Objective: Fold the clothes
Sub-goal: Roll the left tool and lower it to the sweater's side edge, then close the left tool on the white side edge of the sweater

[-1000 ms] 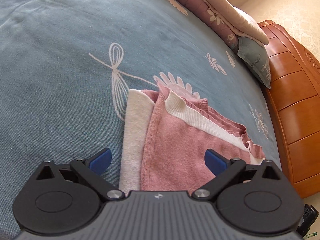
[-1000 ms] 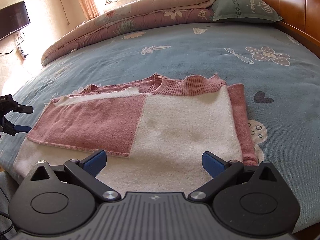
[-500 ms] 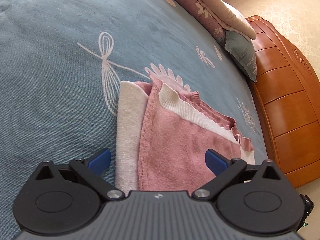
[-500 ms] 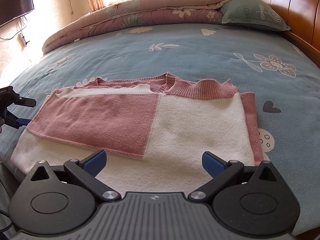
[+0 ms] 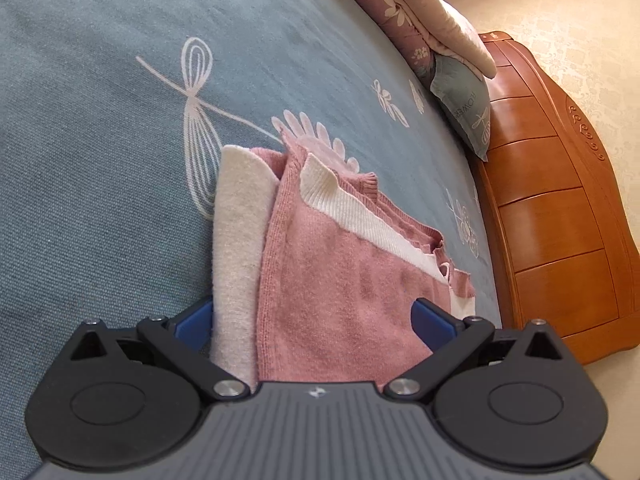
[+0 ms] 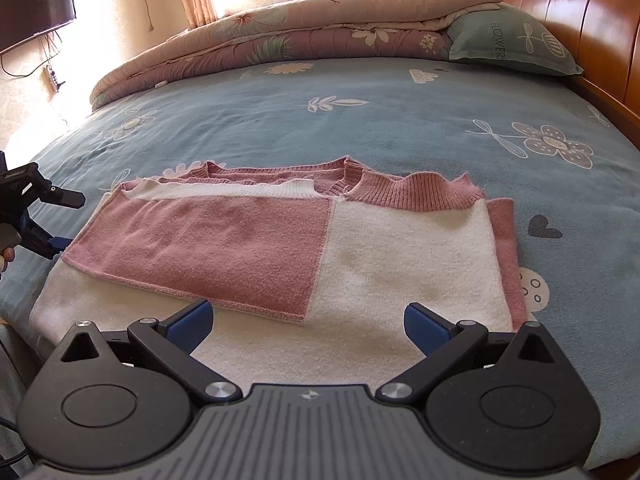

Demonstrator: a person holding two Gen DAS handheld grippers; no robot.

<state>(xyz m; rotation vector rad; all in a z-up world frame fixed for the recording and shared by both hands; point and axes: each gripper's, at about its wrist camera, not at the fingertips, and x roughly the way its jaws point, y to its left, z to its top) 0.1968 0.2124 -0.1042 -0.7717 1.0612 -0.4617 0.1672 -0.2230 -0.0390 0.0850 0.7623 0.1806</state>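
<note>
2 handheld claws face 1 pink-and-cream knitted sweater [image 6: 360,248] that lies flat on a blue flower-printed bed [image 6: 360,120]. In the right wrist view the sweater sits near the front edge of the mattress, its ribbed pink collar [image 6: 404,190] toward the far side. 1 pink panel [image 6: 208,240], which looks like a sleeve or side folded inward, covers the left part of the cream body, and a narrow pink strip [image 6: 506,256] shows along the right edge.

The right claw [image 6: 307,322] hangs just above the near cream hem, its blue pads spread wide and gripping nothing. The left claw [image 5: 314,320] comes in from the sweater's left end, also released, with the stacked pink and cream layers lying between its parted pads; whether the pads touch the cloth, I cannot tell. The same left claw shows at the far left of the right wrist view, close beside the sweater's left edge, with part of a hand [image 6: 6,254] behind it.

The knit looks soft, light and floppy, so I judge it will sag and slide unless pinched through all layers at a corner or hem. The fuzzy surface should grip the pads well. How many folds remain cannot be settled from these views. A rolled quilt [image 6: 280,44], a pillow [image 6: 512,40] and a wooden headboard [image 6: 580,12] stand beyond.
</note>
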